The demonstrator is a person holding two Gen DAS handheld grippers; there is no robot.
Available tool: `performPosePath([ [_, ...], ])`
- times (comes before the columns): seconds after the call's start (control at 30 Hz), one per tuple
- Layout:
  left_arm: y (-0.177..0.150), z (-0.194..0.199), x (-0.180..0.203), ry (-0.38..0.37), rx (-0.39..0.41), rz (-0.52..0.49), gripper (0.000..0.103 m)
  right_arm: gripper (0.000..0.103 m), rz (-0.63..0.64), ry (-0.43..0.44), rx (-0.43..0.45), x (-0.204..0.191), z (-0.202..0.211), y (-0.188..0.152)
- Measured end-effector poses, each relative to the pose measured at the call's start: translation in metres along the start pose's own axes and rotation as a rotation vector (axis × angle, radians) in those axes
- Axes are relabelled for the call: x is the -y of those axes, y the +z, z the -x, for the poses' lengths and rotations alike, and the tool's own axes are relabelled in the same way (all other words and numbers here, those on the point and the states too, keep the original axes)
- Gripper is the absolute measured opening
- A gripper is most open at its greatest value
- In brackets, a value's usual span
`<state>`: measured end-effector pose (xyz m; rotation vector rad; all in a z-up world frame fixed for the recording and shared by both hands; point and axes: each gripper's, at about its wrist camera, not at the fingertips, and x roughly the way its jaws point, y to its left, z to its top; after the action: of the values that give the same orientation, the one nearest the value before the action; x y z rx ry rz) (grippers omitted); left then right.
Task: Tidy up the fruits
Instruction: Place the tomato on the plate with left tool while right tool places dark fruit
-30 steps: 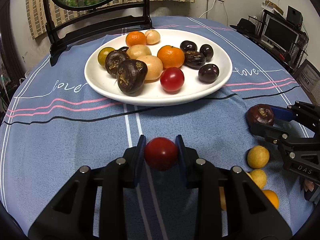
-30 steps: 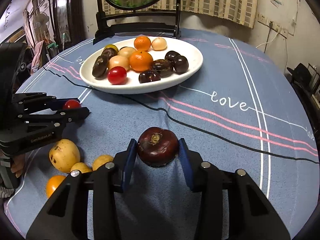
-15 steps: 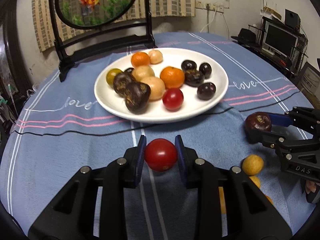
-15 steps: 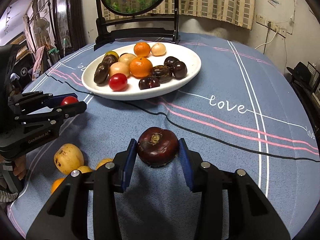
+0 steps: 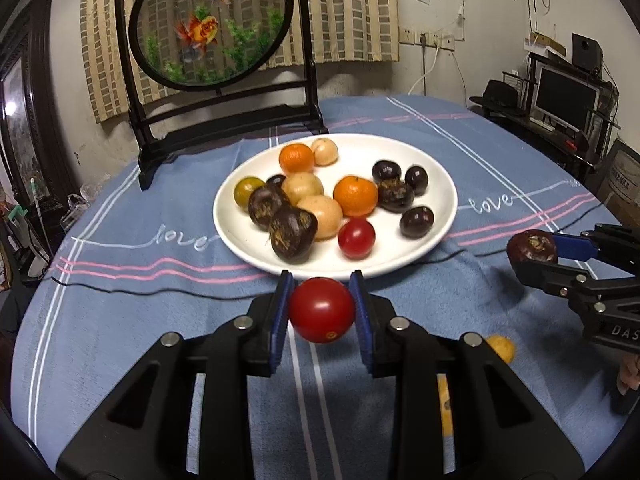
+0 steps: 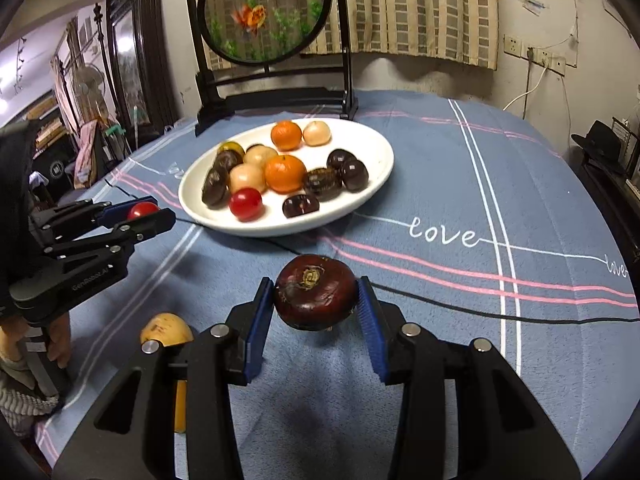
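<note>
My left gripper is shut on a red tomato and holds it above the blue cloth, just short of the near rim of the white plate. My right gripper is shut on a dark brown round fruit, held above the cloth to the right of the plate. The plate holds several fruits: oranges, pale yellow ones, dark ones and one red tomato. Each gripper shows in the other's view, the left and the right.
Yellow fruits and an orange one lie on the cloth between the grippers, partly hidden by my fingers. A black-framed goldfish screen stands behind the plate. A desk with a monitor is beyond the table's right edge.
Both grippers have risen with their fruits and tilted up, so the plate looks farther and the screen has come into view. Both grips are unchanged.
</note>
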<state>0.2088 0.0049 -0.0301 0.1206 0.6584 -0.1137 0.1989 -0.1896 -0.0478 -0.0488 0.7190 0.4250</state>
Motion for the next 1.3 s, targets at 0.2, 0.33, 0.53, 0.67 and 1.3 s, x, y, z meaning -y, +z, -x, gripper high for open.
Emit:
performPosePath([
  [0.2,0.024,-0.008,0.007,0.017,0.018,-0.036,0.03,0.043,-0.007,0.016,0.016,0.004,0.001,0.027],
  [0.33,0.04,-0.019,0.013,0.024,0.036,-0.053,0.03,0.043,-0.001,0.016,0.031,0.006,-0.004,0.051],
  [0.53,0.056,-0.043,0.01,0.026,0.027,-0.03,0.03,0.043,-0.03,0.036,0.041,0.009,-0.029,0.081],
  [0.67,0.062,-0.056,0.007,0.024,0.012,-0.012,0.03,0.043,-0.027,0.052,0.031,0.004,-0.051,0.095],
  [1.3,0.068,-0.09,-0.002,0.057,-0.003,0.003,0.06,0.066,-0.013,0.037,0.014,0.005,-0.095,0.111],
])
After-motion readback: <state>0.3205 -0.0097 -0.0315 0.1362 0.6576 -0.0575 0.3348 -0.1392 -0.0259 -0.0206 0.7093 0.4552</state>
